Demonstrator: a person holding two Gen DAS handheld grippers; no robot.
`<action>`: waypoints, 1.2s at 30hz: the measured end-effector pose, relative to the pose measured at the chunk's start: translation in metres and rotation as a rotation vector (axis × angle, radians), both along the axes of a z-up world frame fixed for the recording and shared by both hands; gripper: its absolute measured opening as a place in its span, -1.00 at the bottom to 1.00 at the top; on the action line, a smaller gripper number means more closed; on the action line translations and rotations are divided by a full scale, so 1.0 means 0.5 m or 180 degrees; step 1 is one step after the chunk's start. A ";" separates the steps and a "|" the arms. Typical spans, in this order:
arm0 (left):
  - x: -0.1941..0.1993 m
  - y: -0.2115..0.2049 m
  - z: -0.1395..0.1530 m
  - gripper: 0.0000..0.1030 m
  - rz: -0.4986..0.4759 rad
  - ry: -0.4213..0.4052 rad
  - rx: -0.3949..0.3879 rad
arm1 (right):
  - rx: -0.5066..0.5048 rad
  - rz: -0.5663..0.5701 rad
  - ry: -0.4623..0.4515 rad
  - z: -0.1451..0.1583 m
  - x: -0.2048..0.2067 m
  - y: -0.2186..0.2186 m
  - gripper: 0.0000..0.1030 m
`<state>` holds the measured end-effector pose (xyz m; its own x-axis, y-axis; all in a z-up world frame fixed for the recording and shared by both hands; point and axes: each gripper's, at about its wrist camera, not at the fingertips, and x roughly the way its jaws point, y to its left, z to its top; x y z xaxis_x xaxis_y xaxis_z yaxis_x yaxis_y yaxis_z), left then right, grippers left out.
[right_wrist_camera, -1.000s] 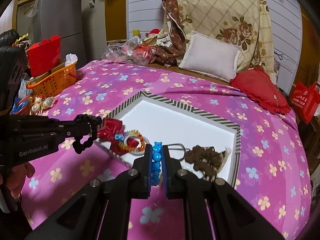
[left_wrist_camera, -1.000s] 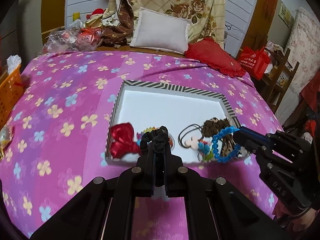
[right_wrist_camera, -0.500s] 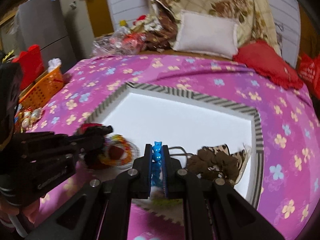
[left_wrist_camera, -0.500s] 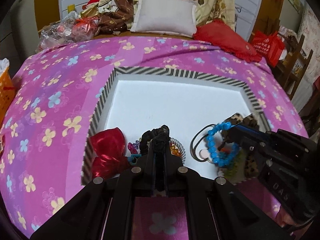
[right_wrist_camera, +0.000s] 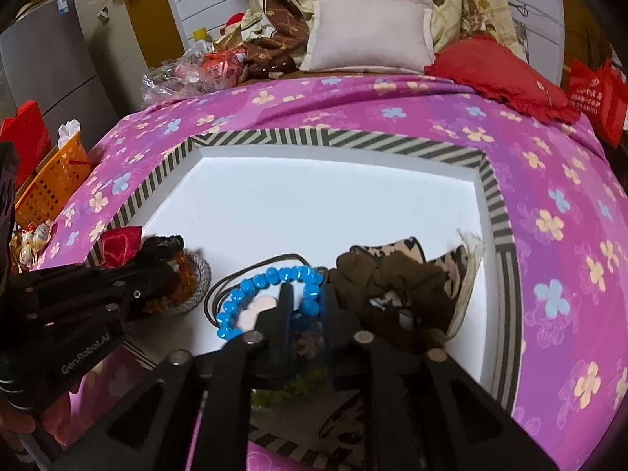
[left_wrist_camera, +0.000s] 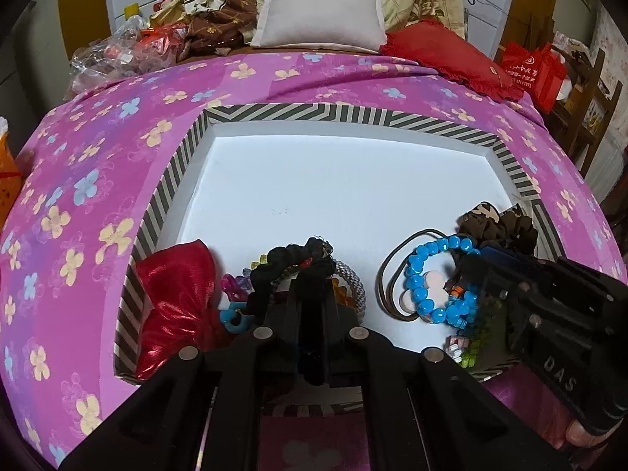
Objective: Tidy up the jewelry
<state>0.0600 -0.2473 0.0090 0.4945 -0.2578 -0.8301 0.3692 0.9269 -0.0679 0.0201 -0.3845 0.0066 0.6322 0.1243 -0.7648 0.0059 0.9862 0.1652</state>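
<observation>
Right wrist view: right claw [right_wrist_camera: 304, 302] tilted down over tray [right_wrist_camera: 498, 212], jaws just parting around blue bead bracelet [right_wrist_camera: 251, 286].

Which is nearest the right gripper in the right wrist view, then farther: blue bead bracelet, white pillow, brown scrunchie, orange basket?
From the right gripper:
1. Blue bead bracelet, at its fingertips, inside the tray.
2. Brown scrunchie, just to the right, also in the tray.
3. Orange basket, far left, beside the bed.
4. White pillow, at the bed's far end.
</observation>
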 end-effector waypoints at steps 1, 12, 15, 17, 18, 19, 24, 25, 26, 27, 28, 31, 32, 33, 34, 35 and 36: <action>0.000 0.000 0.000 -1.00 -0.0003 0.0011 -0.0016 | 0.0009 0.0000 -0.0015 0.002 -0.003 0.001 -0.43; -0.023 0.021 0.034 -0.42 0.0108 -0.0079 -0.0130 | -0.0032 -0.0089 -0.0264 0.066 -0.069 0.004 0.23; -0.041 0.032 0.050 -0.34 0.0104 -0.0133 -0.0144 | -0.0025 -0.0133 -0.0318 0.081 -0.092 0.003 0.35; -0.054 0.039 0.060 -0.32 0.0114 -0.0187 -0.0137 | -0.0054 -0.0172 -0.0358 0.090 -0.108 0.003 0.38; -0.065 0.044 0.068 -0.32 0.0135 -0.0230 -0.0131 | -0.0073 -0.0200 -0.0371 0.093 -0.116 0.003 0.43; -0.073 0.050 0.073 -0.32 0.0157 -0.0258 -0.0128 | -0.0077 -0.0225 -0.0382 0.094 -0.126 0.004 0.44; -0.117 0.080 0.101 -0.32 0.0324 -0.0424 -0.0032 | -0.0109 -0.0286 -0.0421 0.094 -0.162 0.014 0.55; -0.126 0.085 0.106 -0.32 0.0343 -0.0450 -0.0021 | -0.0109 -0.0295 -0.0425 0.094 -0.167 0.016 0.55; -0.132 0.089 0.108 -0.32 0.0357 -0.0464 -0.0016 | -0.0099 -0.0305 -0.0426 0.094 -0.173 0.018 0.57; -0.141 0.093 0.112 -0.32 0.0373 -0.0476 -0.0007 | -0.0082 -0.0308 -0.0426 0.093 -0.178 0.019 0.58; -0.148 0.096 0.114 -0.32 0.0387 -0.0488 0.0006 | -0.0070 -0.0309 -0.0423 0.093 -0.182 0.020 0.59; -0.168 0.101 0.123 -0.32 0.0395 -0.0548 0.0046 | -0.0057 -0.0316 -0.0412 0.090 -0.196 0.025 0.60; -0.174 0.102 0.126 -0.32 0.0394 -0.0563 0.0045 | -0.0056 -0.0312 -0.0408 0.090 -0.200 0.027 0.61; -0.179 0.101 0.129 -0.32 0.0390 -0.0571 0.0042 | -0.0058 -0.0308 -0.0404 0.091 -0.204 0.029 0.61; -0.184 0.101 0.131 -0.32 0.0388 -0.0579 0.0043 | -0.0059 -0.0306 -0.0403 0.091 -0.207 0.030 0.61; -0.189 0.102 0.134 -0.32 0.0394 -0.0589 0.0049 | -0.0058 -0.0303 -0.0404 0.093 -0.211 0.032 0.61; -0.193 0.102 0.135 -0.32 0.0398 -0.0597 0.0053 | -0.0056 -0.0303 -0.0409 0.095 -0.214 0.033 0.62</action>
<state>-0.0364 -0.1964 0.0766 0.6677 -0.1718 -0.7243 0.2561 0.9666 0.0068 -0.0868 -0.3678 0.0542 0.7332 0.0463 -0.6784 0.0795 0.9850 0.1532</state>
